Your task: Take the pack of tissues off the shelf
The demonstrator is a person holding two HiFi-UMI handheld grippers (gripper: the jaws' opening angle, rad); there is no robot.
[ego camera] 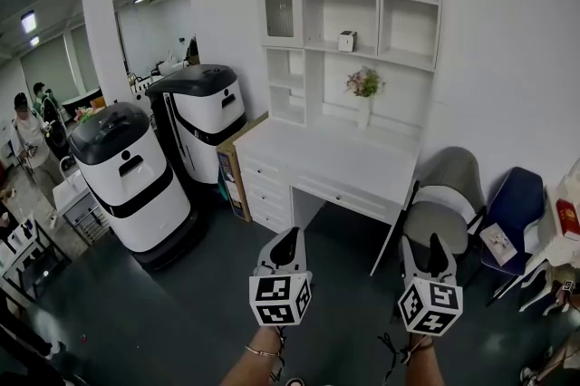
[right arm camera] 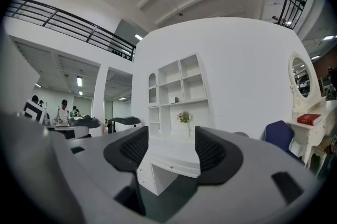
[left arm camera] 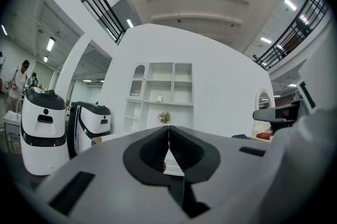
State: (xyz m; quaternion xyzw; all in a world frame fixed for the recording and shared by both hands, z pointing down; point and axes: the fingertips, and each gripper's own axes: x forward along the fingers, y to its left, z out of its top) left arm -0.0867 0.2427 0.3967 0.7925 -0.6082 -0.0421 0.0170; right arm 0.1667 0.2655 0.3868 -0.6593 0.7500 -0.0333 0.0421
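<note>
Tissue pack x1 on shelf; L gripper pressed together, R gripper spread.

Approach: open dark floor to white wooden bench.
Left: white-and-black rounded machines.
Right: grey padded chair.

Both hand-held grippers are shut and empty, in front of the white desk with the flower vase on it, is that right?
Not quite. Only the left hand-held gripper is shut; the right hand-held gripper is open, as the right gripper view shows. Both are empty, in front of the white desk with the flower vase.
</note>
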